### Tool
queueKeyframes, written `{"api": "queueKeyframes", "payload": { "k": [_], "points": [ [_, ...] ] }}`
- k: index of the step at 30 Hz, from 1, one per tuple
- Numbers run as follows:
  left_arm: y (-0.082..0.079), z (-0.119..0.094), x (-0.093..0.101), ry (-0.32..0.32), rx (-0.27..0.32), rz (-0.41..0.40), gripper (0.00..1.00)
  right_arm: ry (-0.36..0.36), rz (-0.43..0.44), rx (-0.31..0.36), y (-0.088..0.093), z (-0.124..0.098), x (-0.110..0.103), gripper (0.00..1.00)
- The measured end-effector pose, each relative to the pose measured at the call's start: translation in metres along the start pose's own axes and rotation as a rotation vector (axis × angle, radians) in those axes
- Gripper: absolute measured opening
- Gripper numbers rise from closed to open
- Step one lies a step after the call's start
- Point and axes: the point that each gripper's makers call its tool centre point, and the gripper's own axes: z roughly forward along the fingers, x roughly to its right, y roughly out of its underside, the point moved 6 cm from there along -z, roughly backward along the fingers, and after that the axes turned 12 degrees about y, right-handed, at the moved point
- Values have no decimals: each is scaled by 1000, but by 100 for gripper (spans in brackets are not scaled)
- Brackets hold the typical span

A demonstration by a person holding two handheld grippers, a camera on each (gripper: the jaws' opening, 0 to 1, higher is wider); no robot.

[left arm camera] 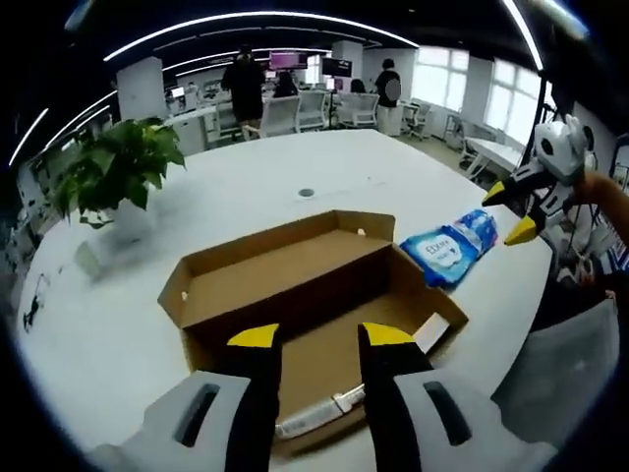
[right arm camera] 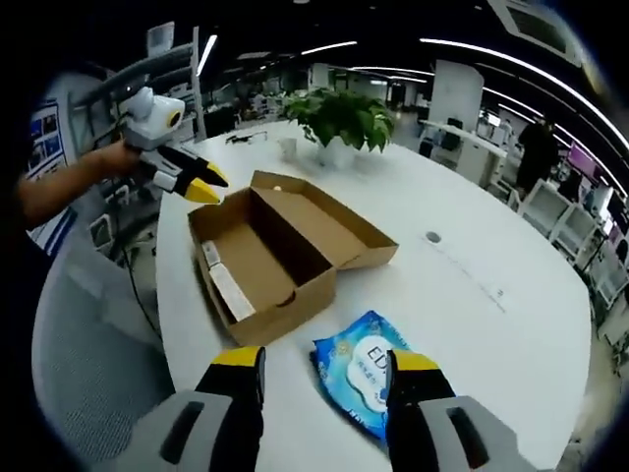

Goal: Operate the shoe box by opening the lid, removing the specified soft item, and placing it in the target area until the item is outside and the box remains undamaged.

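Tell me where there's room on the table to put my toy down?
Lots of bare white table lies beyond the open shoe box, out toward the small round hole. More bare table sits between the box and the potted plant. It's crowded beside the box where the blue wipes pack lies.

An open-plan office spreads around a big white round table [left arm camera: 295, 167]. A leafy potted plant [left arm camera: 113, 167] stands on it. Long ceiling light strips [left arm camera: 256, 20] glow overhead; bright windows [left arm camera: 472, 84] line one side, with white office chairs [left arm camera: 285, 113] beyond.
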Motion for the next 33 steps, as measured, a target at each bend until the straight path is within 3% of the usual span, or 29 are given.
{"api": "queueKeyframes", "payload": {
  "k": [22,33],
  "points": [
    [52,-44,-48,-132,-12,-109,30,-217,-274,64,-23,36,-39,46],
    [76,-51,-59,-160,-21,-158,28,-262,-337,71,-26,59,-55,47]
  ]
}}
